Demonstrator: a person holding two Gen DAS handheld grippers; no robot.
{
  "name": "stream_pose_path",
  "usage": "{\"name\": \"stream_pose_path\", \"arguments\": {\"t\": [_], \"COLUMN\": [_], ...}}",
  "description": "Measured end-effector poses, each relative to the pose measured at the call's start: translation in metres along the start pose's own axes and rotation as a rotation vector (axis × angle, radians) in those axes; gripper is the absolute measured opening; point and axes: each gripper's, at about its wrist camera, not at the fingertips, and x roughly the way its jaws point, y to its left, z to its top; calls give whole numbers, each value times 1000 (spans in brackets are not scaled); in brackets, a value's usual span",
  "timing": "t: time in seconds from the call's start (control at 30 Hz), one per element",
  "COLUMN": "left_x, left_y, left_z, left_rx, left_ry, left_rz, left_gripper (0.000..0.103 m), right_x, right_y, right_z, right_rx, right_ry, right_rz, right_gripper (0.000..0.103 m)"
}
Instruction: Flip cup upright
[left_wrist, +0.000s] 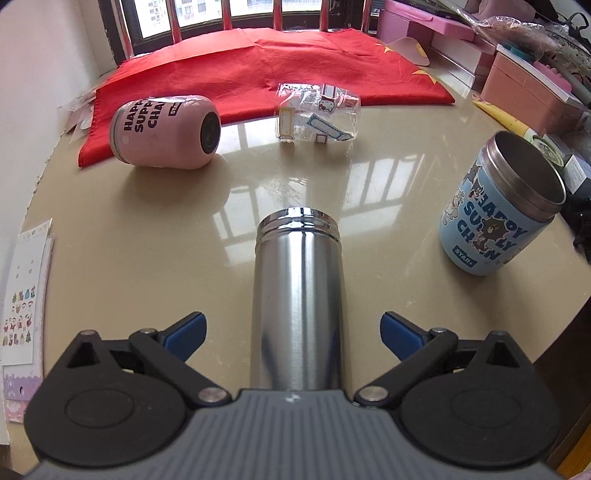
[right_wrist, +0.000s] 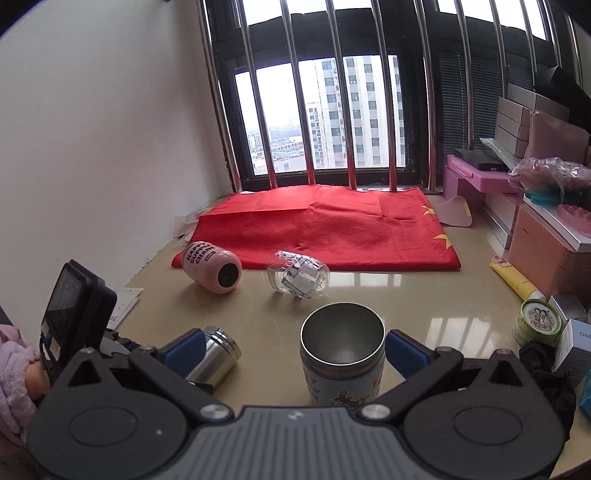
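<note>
Bench (left_wrist: 184, 229), beige and glossy, fills both views. Red cloth (left_wrist: 258, 70) lies along its far edge under the barred window.

Four cups in view. Blue cup (right_wrist: 341, 354) stands upright, mouth open to the top, low centre of the right wrist view; in the left view it sits at right centre. Steel cup (left_wrist: 299, 302) lies on its side in the lower centre of the left view, threaded mouth pointing away up the frame. Pink cup (left_wrist: 162, 133) lies on its side at upper left, base toward the camera, partly on the cloth edge. Clear cup (left_wrist: 317, 114) with stickers lies on its side at upper centre, near the cloth.

Left hand-held gripper (left_wrist: 293, 332): jaws spread wide, one on each side of the steel cup's body, both pads clear of the metal. Right hand-held gripper (right_wrist: 293, 350): jaws spread; right pad just beside the blue cup's rim, contact uncertain; left pad well off it, near the steel cup.

Step in hand, as I judge it: blue cup looks done, and the steel cup is being lined up for a grasp; pink and clear cups not yet righted.

Next move likely calls for closing the left jaws squarely on the steel body, then lifting and turning it until the mouth faces up. Polished round wall may slip; firm, centred pinch needed.
</note>
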Motion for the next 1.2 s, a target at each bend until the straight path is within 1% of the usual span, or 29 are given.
{"name": "stream_pose_path", "arguments": {"t": [0.07,0.2,0.3,0.43,0.63,0.7,0.8,0.83,0.87,0.9,0.93,0.97,1.0,1.1,1.17,1.2], "left_x": [-21,-53,-63,-67,-64,-61,-60,-60,-60,-59,-59,-59,-59,-59,-58,-57], "left_y": [9,32,53,81,111,116,122,123,125,128,129,131,132,136,137,138], "left_z": [-4,-24,-40,-58,-71,-74,-80,-81,-82,-83,-84,-85,-86,-87,-86,-85], "left_rx": [-16,-34,-34,-51,-83,-86,-100,-106,-114,-124,-131,-140,-146,-157,-156,-156], "left_ry": [-52,-90,-87,-73,-54,-50,-49,-50,-52,-54,-55,-57,-59,-64,-62,-60], "left_rz": [-3,54,91,141,169,173,157,153,149,142,140,138,137,128,129,130], "left_gripper": [103,103,103,103,103,103,103,103,103,103,103,103,103,103,103,103], "right_x": [1,13,31,60,116,135,168,177,186,194,204,212,216,218,216,216], "right_y": [9,39,67,100,119,118,108,105,102,100,98,96,96,112,118,119], "right_z": [4,9,8,1,-17,-20,-23,-23,-24,-25,-27,-28,-29,-26,-27,-28], "right_rx": [-18,-71,-116,-151,-106,-65,26,57,87,111,139,152,145,-51,-145,-168], "right_ry": [-3,13,51,116,280,330,414,440,467,488,519,548,563,573,587,596], "right_rz": [7,39,67,81,54,27,-16,-27,-32,-37,-50,-56,-48,-38,-36,-43], "right_gripper": [103,103,103,103,103,103,103,101,94,85,80,71,70,69,69,69]}}
